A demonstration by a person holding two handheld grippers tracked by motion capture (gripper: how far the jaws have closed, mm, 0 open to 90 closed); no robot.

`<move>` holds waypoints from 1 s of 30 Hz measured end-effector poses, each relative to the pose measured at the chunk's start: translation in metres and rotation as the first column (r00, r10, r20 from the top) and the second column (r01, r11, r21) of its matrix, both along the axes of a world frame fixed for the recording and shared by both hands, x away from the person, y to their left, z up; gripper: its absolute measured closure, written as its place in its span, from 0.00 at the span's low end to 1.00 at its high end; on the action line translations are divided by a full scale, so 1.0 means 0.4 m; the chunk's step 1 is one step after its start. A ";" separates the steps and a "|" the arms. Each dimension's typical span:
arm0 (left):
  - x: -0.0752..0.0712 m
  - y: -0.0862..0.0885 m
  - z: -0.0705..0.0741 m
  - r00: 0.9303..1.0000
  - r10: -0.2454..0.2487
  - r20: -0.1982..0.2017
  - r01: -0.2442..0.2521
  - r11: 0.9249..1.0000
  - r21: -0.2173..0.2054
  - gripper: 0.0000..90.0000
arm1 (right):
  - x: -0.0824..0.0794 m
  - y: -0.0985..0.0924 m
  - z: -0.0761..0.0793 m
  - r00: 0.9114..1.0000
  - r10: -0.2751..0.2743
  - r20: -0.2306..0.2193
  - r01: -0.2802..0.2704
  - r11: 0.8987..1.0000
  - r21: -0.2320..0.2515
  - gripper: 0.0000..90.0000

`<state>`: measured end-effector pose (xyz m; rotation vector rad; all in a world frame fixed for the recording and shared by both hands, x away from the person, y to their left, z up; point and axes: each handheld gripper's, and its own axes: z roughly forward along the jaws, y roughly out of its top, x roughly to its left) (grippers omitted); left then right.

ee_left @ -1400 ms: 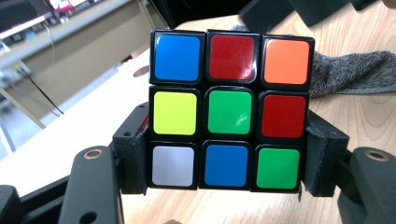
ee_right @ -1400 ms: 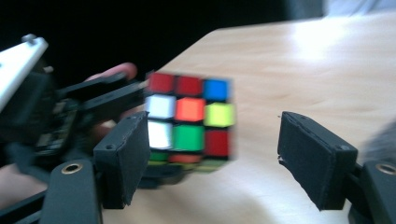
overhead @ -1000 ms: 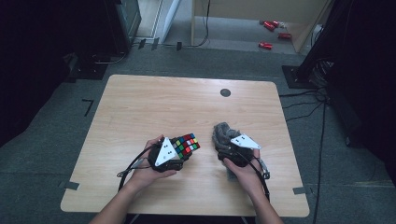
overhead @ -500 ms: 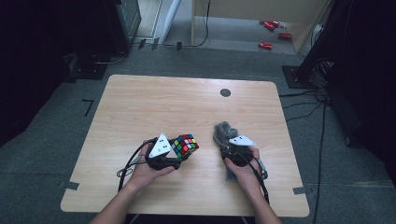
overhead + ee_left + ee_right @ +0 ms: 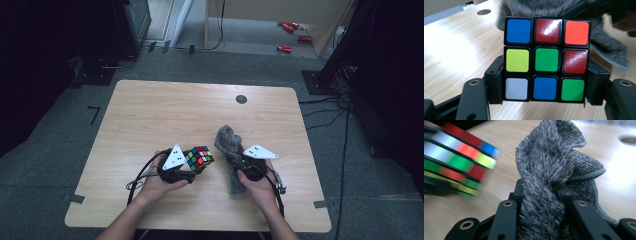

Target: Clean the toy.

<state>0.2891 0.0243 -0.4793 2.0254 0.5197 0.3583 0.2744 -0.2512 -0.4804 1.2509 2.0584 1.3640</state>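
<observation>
Both tools sit over the near half of the desk (image 5: 150, 115), side by side. My left tool (image 5: 545, 100) grips the puzzle cube (image 5: 546, 58) across its lower rows, one jaw pressed on each side, and holds it clear of the wood toward the near-left part of the desk. My right tool (image 5: 541, 195) has just been closing, and its jaws are now narrow and pinched on a bunched grey cloth (image 5: 554, 165), which bulges up above them in a soft fold and trails down past my right hand (image 5: 257, 182) toward the near edge.

Cube and cloth are near each other: from the left tool view the cloth hangs right behind the cube, crowding the space past it, and from the right tool view the cube sits just off to one side, blurred.

Around them the desk carries a small dark round hole (image 5: 241, 99) near the far edge, well apart from both tools. Cables (image 5: 137, 177) loop from my left tool across the near-left part of the wood. Beyond the far edge, on the floor, lie some red objects (image 5: 287, 35).
</observation>
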 end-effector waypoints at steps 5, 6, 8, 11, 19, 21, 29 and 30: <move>-0.004 -0.008 -0.004 1.000 -0.012 0.001 0.012 1.000 0.020 0.38 | -0.035 0.043 0.042 0.992 0.115 0.057 -0.118 0.991 0.059 0.77; -0.005 -0.011 -0.005 1.000 -0.015 0.000 0.015 1.000 0.023 0.38 | -0.040 0.051 0.048 0.988 0.137 0.068 -0.142 0.987 0.071 0.77; -0.007 -0.016 -0.007 1.000 -0.020 0.001 0.020 0.999 0.031 0.38 | -0.052 0.065 0.058 0.981 0.175 0.084 -0.182 0.979 0.092 0.77; -0.011 -0.023 -0.010 1.000 -0.028 0.003 0.028 0.999 0.046 0.38 | -0.065 0.086 0.066 0.972 0.212 0.099 -0.221 0.970 0.099 0.77; -0.012 -0.012 0.005 1.000 -0.024 0.019 0.023 1.000 0.011 0.38 | -0.040 0.059 0.043 0.986 0.161 0.036 -0.165 0.977 0.138 0.76; -0.010 -0.010 0.005 1.000 -0.028 0.010 0.028 1.000 -0.001 0.38 | -0.039 0.055 0.043 0.987 0.155 0.031 -0.158 0.978 0.136 0.76; -0.017 -0.023 -0.003 0.999 -0.043 0.021 0.043 0.998 0.038 0.38 | -0.064 0.085 0.070 0.975 0.207 0.080 -0.217 0.965 0.150 0.75; -0.017 -0.021 -0.001 0.999 -0.043 0.023 0.043 0.999 0.030 0.38 | -0.061 0.081 0.070 0.975 0.207 0.077 -0.217 0.962 0.164 0.75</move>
